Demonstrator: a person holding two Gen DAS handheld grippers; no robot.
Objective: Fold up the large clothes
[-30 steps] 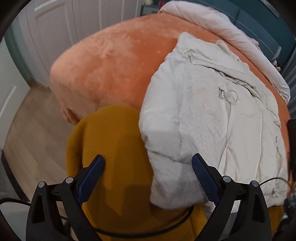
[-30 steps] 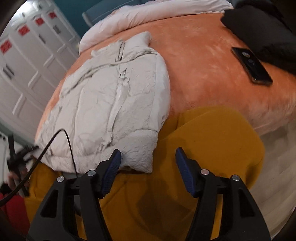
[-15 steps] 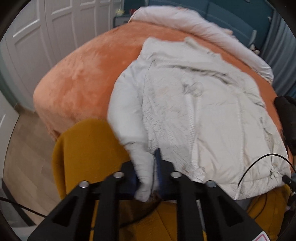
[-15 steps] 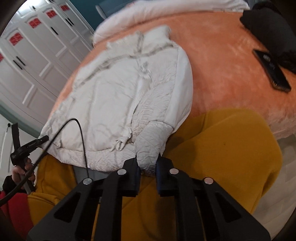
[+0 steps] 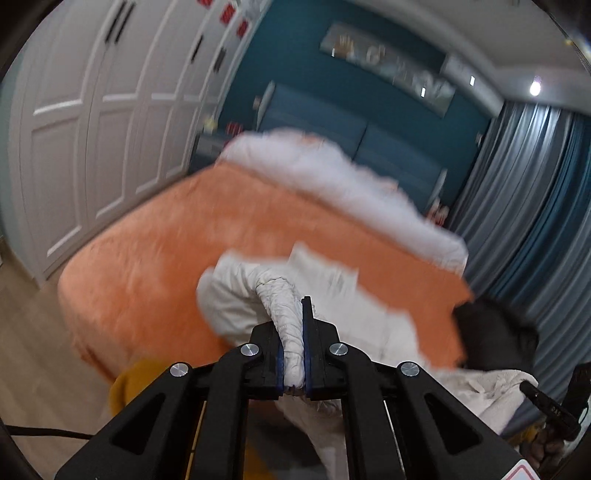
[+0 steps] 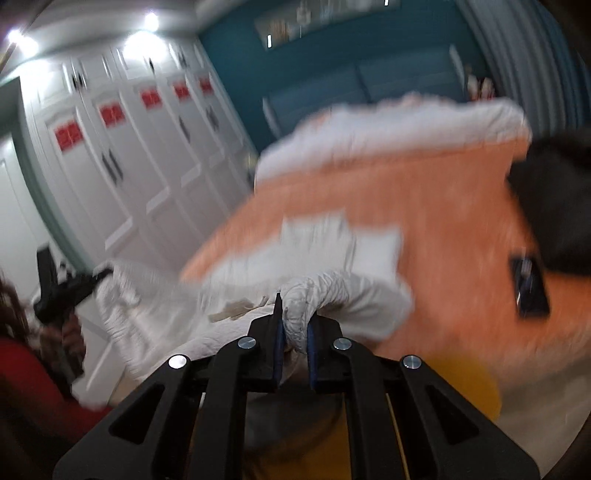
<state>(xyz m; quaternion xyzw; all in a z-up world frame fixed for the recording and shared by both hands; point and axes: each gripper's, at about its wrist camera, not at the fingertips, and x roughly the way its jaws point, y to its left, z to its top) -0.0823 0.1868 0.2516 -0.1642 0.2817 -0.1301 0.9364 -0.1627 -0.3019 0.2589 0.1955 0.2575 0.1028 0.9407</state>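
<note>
A: Left claw [image 5: 294, 354] clamped tight on a bunched corner of the white jacket [image 5: 236, 295], right claw [image 6: 295, 339] pinching the other, hem raised over the orange bed [image 5: 155, 251]!

B: I'd keep both level, carry the hem toward the collar, lay it flat.

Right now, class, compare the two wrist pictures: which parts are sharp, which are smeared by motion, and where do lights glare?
Left wrist view: the left tool and the white jacket cuff it clamps are crisp; the orange bed and wardrobe are softly smeared. Right wrist view: the right tool is sharp, the background streaks more heavily, and ceiling lights flare at top left.
</note>
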